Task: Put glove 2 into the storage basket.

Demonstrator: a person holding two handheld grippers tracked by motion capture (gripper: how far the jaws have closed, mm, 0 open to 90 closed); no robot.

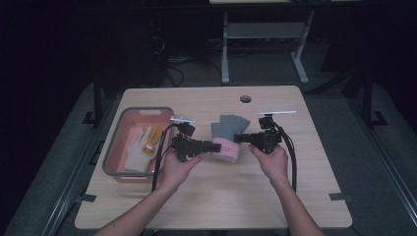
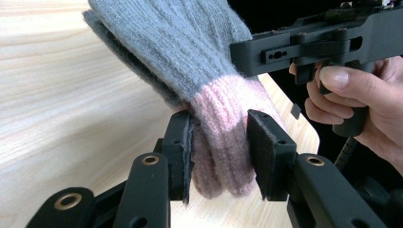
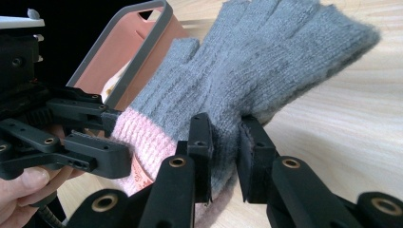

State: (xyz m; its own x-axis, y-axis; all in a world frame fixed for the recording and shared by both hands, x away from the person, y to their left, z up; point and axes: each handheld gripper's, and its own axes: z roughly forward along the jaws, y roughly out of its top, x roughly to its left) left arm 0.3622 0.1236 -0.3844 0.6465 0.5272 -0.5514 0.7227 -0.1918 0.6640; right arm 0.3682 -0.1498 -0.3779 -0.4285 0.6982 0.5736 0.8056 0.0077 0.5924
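Left gripper (image 1: pixel 210 146): jaws part-closed on the pink ribbed cuff of the grey glove (image 1: pixel 227 128); in the left gripper view (image 2: pixel 218 156) both pads press the cuff, so it has hold.
Right gripper (image 1: pixel 240 138): jaws nearly together, pinching the grey knit by the glove's edge just past the cuff, seen in the right gripper view (image 3: pixel 223 159).
Glove: between the two grippers at mid-table (image 1: pixel 275 191), fingers pointing away from the person; it looks like a stacked pair, though the fold makes that hard to tell.
Basket (image 1: pixel 115 142): pink with a grey rim, just outside the left gripper, holding a pale glove (image 1: pixel 140 147) with yellow marks.
Risk – slip: the right grip is on a thin bite of loose knit; a sharp pull apart could drag it out of the pads.
Risk – stretch: both grips sit close together at the cuff end, so opposing pulls would distort the rib rather than move the glove.
Risk – clash: the two jaw tips are near each other; closing the gap could knock them together.
Risk – snag: the left gripper's cable (image 1: pixel 160 152) hangs by the basket rim and might catch it.
Open room: bare table in front of the grippers towards the person and beyond the right gripper – the far edge and the round hole (image 1: pixel 245 99) lie well past the glove's fingers.
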